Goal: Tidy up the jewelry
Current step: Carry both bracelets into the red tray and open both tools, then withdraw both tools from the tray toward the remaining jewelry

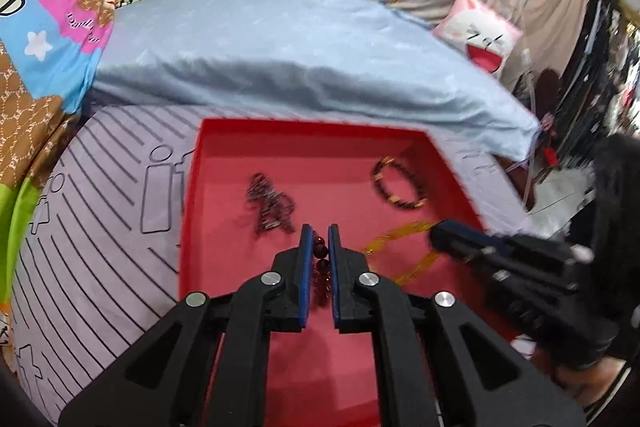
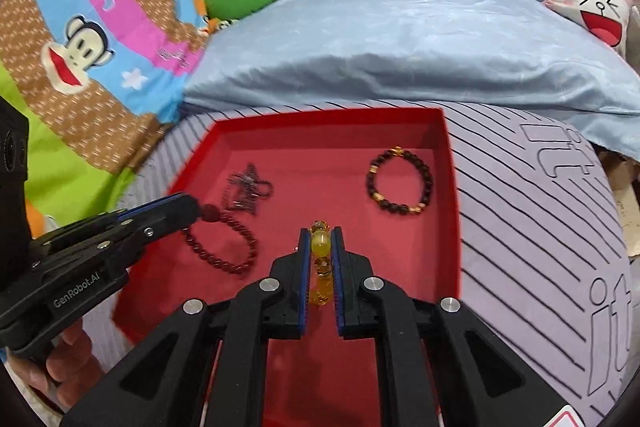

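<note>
Over the red tray (image 2: 450,187), the left gripper (image 1: 320,247) pinches the red bead bracelet (image 2: 224,247) — its full loop shows only from the right wrist; the right gripper (image 2: 321,247) clamps the yellow bead bracelet (image 2: 320,241).

Both grippers are matte black plastic. The left gripper (image 1: 319,239) and the right gripper (image 2: 320,241) each have two straight fingers faced with blue pads (image 2: 305,267), driven by angular linkage arms with triangular cutouts. Four round silver pivot pins (image 2: 269,284) sit across each linkage. The left gripper's side bears small silver screws and white "GenRobot.AI" lettering (image 2: 76,293). Bare skin shows on the fingers (image 2: 60,363) of the hand beneath it.
</note>
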The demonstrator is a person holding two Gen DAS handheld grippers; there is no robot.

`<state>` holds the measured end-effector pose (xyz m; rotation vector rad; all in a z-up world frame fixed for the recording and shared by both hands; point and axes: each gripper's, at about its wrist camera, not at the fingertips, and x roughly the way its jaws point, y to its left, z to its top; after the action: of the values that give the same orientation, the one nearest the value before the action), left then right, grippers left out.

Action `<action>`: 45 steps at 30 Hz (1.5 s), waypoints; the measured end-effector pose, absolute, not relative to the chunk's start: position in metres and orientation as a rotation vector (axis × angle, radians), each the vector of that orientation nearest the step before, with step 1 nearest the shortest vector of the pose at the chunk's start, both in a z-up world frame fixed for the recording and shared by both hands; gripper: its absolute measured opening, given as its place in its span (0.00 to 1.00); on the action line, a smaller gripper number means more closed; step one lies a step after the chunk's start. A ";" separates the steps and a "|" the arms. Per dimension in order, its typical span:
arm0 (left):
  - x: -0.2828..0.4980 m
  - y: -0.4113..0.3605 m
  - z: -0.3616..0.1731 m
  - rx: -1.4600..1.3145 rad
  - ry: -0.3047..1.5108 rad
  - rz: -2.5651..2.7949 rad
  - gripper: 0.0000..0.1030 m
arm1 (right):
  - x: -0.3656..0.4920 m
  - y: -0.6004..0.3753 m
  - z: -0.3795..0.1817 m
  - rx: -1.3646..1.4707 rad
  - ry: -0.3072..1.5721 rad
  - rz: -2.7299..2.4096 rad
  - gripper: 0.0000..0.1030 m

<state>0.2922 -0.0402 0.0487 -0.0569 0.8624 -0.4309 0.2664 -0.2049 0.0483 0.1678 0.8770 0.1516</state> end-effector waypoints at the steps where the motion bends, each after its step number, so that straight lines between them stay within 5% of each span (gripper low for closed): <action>1: 0.293 -0.039 0.045 -0.044 0.865 -0.417 0.07 | 0.268 -0.206 0.045 0.151 0.880 0.131 0.09; 22: 0.276 -0.038 0.033 0.114 0.797 -0.194 0.14 | 0.251 -0.213 0.045 0.013 0.804 -0.042 0.12; 33: 0.200 -0.011 0.067 0.045 0.736 -0.176 0.17 | 0.171 -0.209 0.076 0.064 0.746 0.003 0.13; 45: 0.112 0.004 0.045 0.011 0.791 -0.132 0.17 | 0.081 -0.209 0.065 0.101 0.790 0.001 0.13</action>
<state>0.1125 0.0035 0.0451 0.0107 0.7906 -0.1323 0.0806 -0.2092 0.0652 0.1009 0.7900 0.0014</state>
